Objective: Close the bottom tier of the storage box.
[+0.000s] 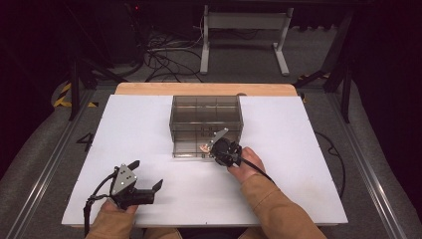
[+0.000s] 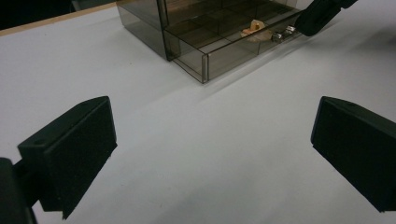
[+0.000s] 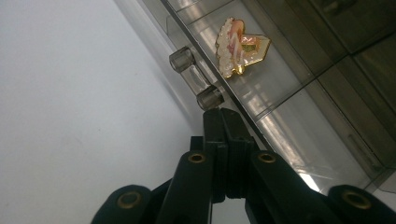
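A smoky clear drawer box point(image 1: 206, 117) stands at the middle of the white table point(image 1: 278, 189). Its bottom drawer point(image 2: 219, 53) is pulled out a little. Inside lies a small pink and gold trinket point(image 3: 238, 46), also seen in the high view point(image 1: 204, 148) and the left gripper view point(image 2: 252, 28). My right gripper point(image 3: 224, 114) is shut with nothing between its jaws, its tip right beside the drawer's clear handle point(image 3: 195, 79) at the drawer front. The high view shows it at the drawer's right end point(image 1: 215, 152). My left gripper point(image 1: 147, 174) rests open near the table's front left, holding nothing point(image 2: 210, 154).
A wooden strip point(image 1: 206, 88) borders the table's far edge. Beyond it are cables point(image 1: 164, 55) and a white stand point(image 1: 244, 35) on the floor. Bare white surface lies around the box on all sides.
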Available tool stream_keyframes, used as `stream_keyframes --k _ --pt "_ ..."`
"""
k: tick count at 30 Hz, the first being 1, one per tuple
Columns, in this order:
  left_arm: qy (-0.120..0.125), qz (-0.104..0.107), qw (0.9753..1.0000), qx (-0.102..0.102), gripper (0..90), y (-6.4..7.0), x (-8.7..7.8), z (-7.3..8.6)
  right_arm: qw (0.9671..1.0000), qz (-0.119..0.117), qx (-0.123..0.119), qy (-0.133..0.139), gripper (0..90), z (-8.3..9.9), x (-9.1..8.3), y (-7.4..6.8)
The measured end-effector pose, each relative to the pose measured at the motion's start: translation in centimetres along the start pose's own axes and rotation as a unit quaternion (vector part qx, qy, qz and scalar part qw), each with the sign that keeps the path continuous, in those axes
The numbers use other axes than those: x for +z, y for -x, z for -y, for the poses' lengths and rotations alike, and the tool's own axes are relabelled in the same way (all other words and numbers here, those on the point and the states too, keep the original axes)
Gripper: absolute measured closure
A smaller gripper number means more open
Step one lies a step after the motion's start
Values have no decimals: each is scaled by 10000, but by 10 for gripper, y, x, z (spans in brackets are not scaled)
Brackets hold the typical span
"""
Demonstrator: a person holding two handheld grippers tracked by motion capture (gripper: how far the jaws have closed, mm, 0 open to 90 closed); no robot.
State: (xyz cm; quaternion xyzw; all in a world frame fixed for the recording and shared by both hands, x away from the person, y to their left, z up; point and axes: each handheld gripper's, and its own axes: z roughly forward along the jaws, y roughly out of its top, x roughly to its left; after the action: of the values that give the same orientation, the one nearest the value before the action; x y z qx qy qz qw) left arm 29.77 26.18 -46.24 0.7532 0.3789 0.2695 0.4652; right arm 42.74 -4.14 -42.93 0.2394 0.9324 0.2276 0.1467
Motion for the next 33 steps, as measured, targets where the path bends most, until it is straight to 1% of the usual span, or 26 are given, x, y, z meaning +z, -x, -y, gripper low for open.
stream_keyframes --k 7,11,15,22,30,33 --pt "-1 0 10000 0 8 0 0 0 9998 148 113 104 900 -1 4 4" --pt "0 -5 10000 -3 8 0 0 0 9993 275 182 156 900 -1 7 6" --pt "-1 -4 10000 -2 9 0 0 0 9989 296 283 232 899 -2 9 9" --pt "-2 -5 10000 -3 8 0 0 0 9982 335 356 359 900 -3 11 11" --pt "10 -8 10000 2 8 0 0 0 9964 446 513 504 899 -5 14 14" --pt "19 -8 10000 -8 8 0 0 0 9956 442 579 585 899 -5 15 16"
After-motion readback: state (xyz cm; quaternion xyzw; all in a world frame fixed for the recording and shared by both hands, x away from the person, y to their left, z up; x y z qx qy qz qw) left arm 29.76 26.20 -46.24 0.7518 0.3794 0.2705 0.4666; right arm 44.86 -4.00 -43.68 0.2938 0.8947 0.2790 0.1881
